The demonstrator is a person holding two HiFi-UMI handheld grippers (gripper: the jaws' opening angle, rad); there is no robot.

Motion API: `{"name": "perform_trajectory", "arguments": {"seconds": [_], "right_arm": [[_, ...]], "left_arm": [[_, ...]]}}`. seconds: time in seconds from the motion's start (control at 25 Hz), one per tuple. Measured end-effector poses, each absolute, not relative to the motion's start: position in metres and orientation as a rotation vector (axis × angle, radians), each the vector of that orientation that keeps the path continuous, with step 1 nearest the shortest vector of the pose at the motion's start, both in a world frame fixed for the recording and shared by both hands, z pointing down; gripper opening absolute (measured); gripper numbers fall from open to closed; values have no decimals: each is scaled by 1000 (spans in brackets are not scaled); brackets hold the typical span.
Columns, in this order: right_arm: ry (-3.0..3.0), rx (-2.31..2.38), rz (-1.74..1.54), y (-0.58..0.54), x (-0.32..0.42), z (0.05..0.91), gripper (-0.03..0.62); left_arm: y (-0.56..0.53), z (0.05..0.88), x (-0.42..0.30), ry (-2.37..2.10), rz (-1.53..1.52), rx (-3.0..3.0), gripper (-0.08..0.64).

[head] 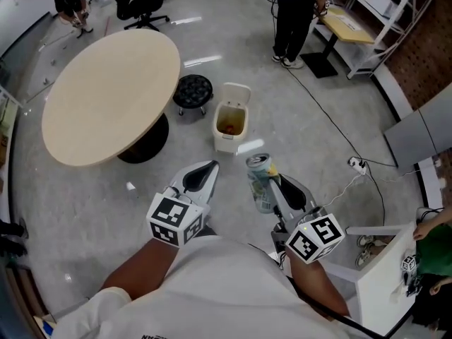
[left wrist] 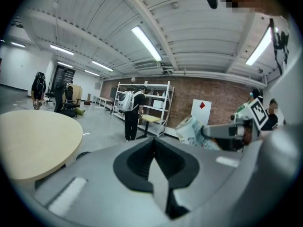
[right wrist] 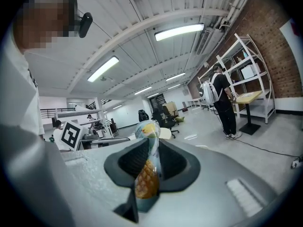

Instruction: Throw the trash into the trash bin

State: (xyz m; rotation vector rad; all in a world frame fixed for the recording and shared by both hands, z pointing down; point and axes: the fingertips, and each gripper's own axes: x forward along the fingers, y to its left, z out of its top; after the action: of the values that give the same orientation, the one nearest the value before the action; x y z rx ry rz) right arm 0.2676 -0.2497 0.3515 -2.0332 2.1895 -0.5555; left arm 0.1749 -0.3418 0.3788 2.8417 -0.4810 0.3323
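**Ana:** What does the room look like from the head view?

**Ben:** It has a grey floor (head: 85,210) and a big round table (head: 106,97). A cream trash bin (head: 231,138) stands on the floor by the table's foot, near a black stool (head: 192,90).

**Ana:** Where is the trash?

**Ben:** It is a squashed can (head: 260,182). The right gripper (head: 271,186) is clamped on it and holds it up in the air. The bin is ahead of it, well apart. The left gripper (head: 212,165) is beside it, with its jaws together and nothing in them.

**Ana:** What is in the bin?

**Ben:** The lid is up. There are small orange-brown bits at the bottom. I cannot tell what they are.

**Ana:** And the left gripper view?

**Ben:** The jaws are pressed together and empty. The can (left wrist: 191,130) shows on the right side, stuck in the other gripper.

**Ana:** And the right gripper view?

**Ben:** The can (right wrist: 147,174) stands upright between the two jaws, pinched flat. It is pale with a yellow pineapple picture on it.
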Motion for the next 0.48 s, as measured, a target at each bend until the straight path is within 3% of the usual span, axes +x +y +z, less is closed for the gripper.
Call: {"name": "perform_trajectory", "arguments": {"seconds": [0.48], "right_arm": [[2084, -2130, -563, -366, 284, 354, 69]], "left_arm": [[-472, 378, 182, -416, 332, 2854, 6]]}}
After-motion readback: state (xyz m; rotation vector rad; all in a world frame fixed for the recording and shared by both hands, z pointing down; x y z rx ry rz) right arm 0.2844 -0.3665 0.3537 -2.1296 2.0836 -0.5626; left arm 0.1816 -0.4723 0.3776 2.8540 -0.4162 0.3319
